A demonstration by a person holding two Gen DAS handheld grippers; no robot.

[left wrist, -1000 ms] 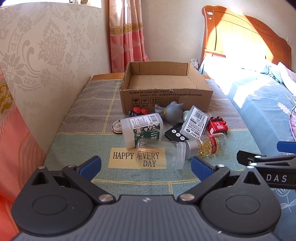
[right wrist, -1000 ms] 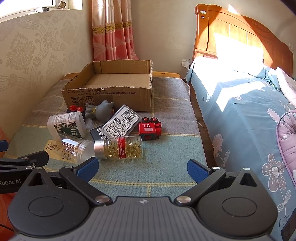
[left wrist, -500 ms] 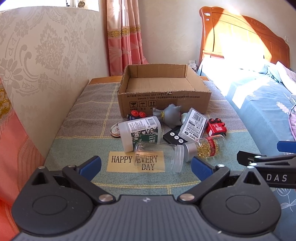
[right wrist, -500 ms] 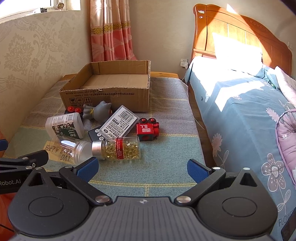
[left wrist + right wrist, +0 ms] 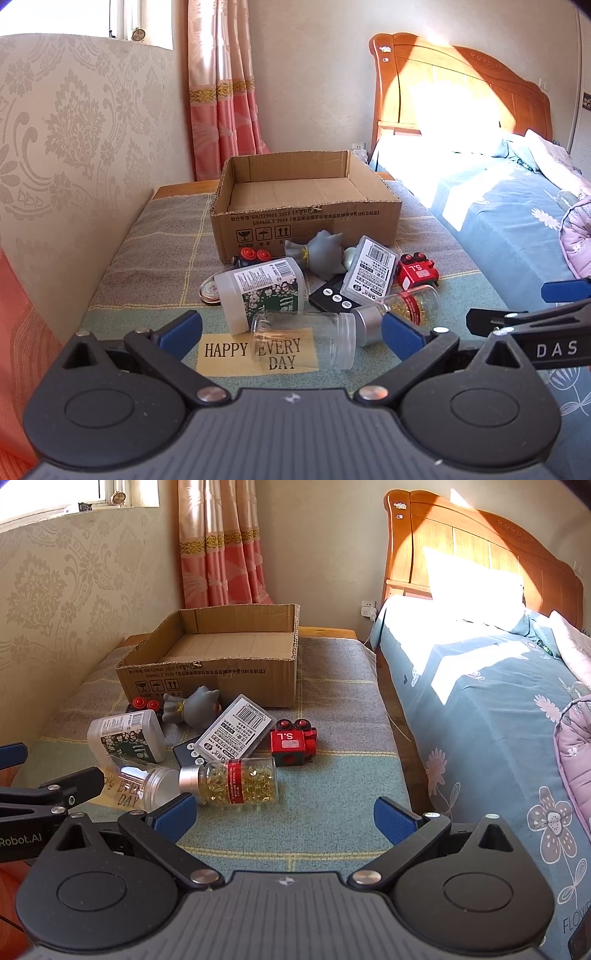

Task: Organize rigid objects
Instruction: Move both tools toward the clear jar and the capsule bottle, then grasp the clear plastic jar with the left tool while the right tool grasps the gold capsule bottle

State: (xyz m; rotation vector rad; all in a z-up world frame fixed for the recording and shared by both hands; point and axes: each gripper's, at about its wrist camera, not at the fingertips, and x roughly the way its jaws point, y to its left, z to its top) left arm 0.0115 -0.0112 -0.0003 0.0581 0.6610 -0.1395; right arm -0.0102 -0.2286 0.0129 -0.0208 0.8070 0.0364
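An open cardboard box [image 5: 306, 221] [image 5: 207, 679] stands at the back of a cloth-covered bench. In front of it lies a heap: a white bottle with a green label [image 5: 258, 291] [image 5: 127, 736], an empty clear jar [image 5: 303, 338] [image 5: 147, 781], a capsule bottle with a red band [image 5: 406, 306] [image 5: 236, 781], a flat barcode case [image 5: 373, 267] [image 5: 236, 729], a red toy [image 5: 417, 271] [image 5: 293, 740], a grey figurine [image 5: 325, 251] [image 5: 194, 707] and a black remote [image 5: 330, 295]. My left gripper [image 5: 291, 334] is open, just short of the clear jar. My right gripper [image 5: 282, 818] is open, near the capsule bottle.
A bed with a blue floral cover [image 5: 498, 709] and a wooden headboard [image 5: 454, 92] lies to the right. A papered wall [image 5: 74, 147] borders the bench on the left, with a curtain [image 5: 218, 542] behind. A small toy with red buttons [image 5: 251, 256] and a round disc [image 5: 208, 293] lie by the box.
Both cameras have tilted up and drawn slightly back, so the heap and box sit lower in view. Nothing on the bench has moved, and both grippers stay open.
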